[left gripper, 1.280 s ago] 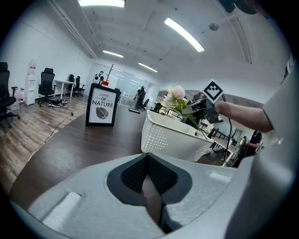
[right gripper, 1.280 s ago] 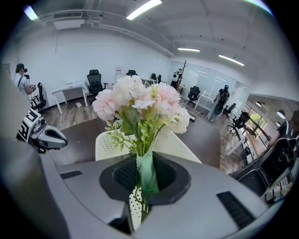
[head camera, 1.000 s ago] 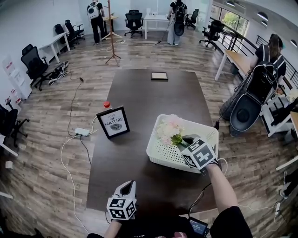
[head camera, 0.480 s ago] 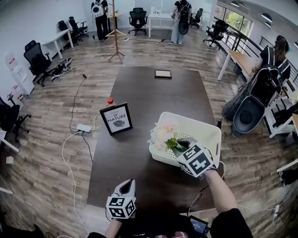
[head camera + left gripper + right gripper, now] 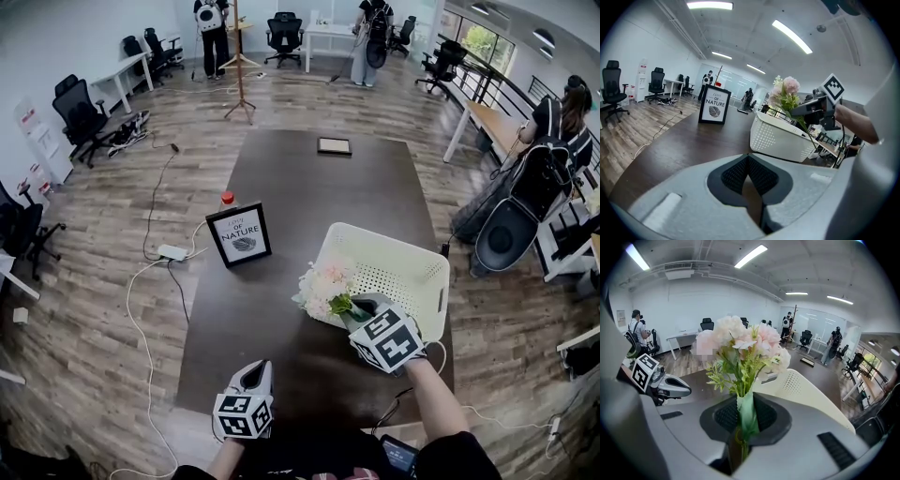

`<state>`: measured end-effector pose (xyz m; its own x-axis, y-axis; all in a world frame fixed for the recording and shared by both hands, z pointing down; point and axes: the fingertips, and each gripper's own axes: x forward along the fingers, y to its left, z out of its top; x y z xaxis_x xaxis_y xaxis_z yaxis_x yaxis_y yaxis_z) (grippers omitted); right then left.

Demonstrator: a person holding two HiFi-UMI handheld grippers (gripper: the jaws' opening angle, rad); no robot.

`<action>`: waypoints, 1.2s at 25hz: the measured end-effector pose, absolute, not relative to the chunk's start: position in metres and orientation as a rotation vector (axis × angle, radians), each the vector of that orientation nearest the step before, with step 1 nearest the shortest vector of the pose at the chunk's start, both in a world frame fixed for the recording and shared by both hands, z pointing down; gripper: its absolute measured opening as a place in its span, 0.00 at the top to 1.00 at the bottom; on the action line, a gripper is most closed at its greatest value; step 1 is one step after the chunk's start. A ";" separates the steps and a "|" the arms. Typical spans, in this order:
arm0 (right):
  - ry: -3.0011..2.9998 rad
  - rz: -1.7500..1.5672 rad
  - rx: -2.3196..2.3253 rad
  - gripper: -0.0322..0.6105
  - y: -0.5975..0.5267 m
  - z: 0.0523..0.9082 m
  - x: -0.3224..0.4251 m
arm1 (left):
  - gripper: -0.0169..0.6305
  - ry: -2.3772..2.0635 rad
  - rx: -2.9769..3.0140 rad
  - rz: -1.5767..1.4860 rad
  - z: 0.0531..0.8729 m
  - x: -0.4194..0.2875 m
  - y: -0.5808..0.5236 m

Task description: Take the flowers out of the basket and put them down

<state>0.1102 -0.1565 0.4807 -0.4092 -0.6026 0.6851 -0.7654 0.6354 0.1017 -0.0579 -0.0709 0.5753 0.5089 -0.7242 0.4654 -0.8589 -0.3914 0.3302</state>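
1. The right gripper (image 5: 742, 423) has its jaws narrowed onto the green-wrapped stem of the flowers (image 5: 740, 345), which rise straight out of the grip.
2. The blooms sit above the near left corner of the white basket (image 5: 394, 272) on the dark table (image 5: 281, 187).
3. The left gripper (image 5: 749, 174) has its jaws together and empty, low over the table's near edge and well apart from the basket.
4. The stem's lower end is hidden between the right gripper's pads.
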 end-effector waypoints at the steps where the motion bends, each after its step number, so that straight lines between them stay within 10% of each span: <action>1: -2.153 0.301 1.060 0.88 -0.155 0.482 0.107 | 0.96 -1.291 2.220 0.337 0.576 -0.059 -0.070; 30: -2.193 0.451 0.959 0.87 -0.120 0.534 0.050 | 0.96 -1.305 2.203 0.344 0.580 -0.069 -0.064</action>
